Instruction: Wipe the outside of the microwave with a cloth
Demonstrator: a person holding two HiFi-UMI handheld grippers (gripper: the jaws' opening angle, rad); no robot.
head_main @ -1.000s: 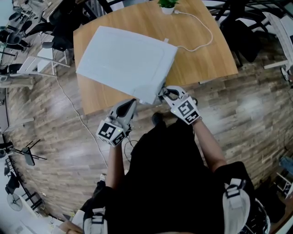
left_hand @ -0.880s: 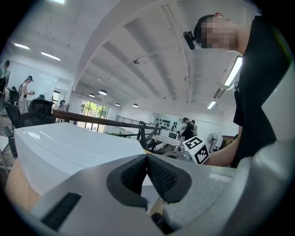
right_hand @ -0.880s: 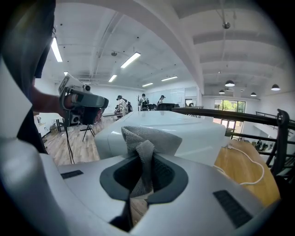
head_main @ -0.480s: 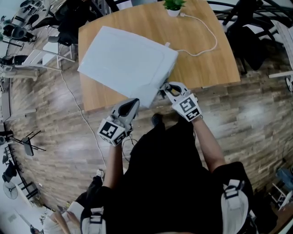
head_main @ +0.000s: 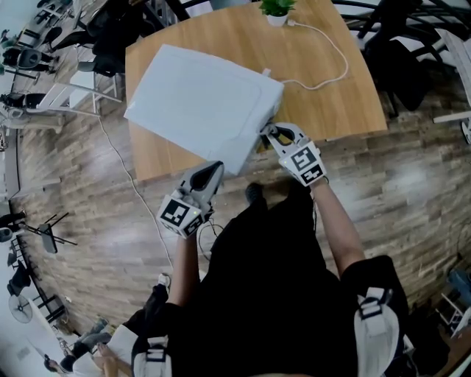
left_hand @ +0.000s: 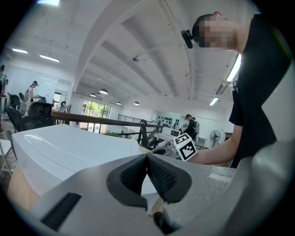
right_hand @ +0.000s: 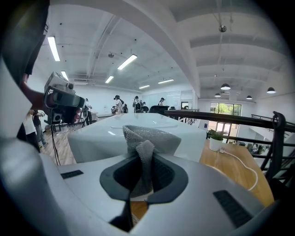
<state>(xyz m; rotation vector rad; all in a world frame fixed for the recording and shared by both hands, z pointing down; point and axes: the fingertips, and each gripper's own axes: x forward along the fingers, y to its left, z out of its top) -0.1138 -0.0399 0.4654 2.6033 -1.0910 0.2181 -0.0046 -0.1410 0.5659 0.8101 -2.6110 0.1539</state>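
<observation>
Nearest, the person (head_main: 272, 294) in black stands at the table's near edge, a gripper in each outstretched hand. The left gripper (head_main: 212, 169) hangs over the wood-plank floor (head_main: 412, 184), off the table's near edge and just short of the microwave's near corner; in the left gripper view its ribbed pads (left_hand: 161, 173) press flat together with nothing between them.

The right gripper (right_hand: 144, 156) is clamped on a grey knitted cloth (right_hand: 148, 134). A fold of the cloth is pinched between the pads, and the rest bunches out past the tips, lying against the near edge of the white microwave (head_main: 202, 96). In the head view this gripper sits at the microwave's near right side, close by the corner.

The microwave rests at an angle on the round-cornered wooden table (head_main: 346, 96), taking up most of the left half. Behind it, a white cable (head_main: 335, 55) loops across the bare wood from the microwave's far right corner to the table's far edge. There a small potted plant (head_main: 277, 9) stands. Dark chairs and equipment crowd the floor beyond.
</observation>
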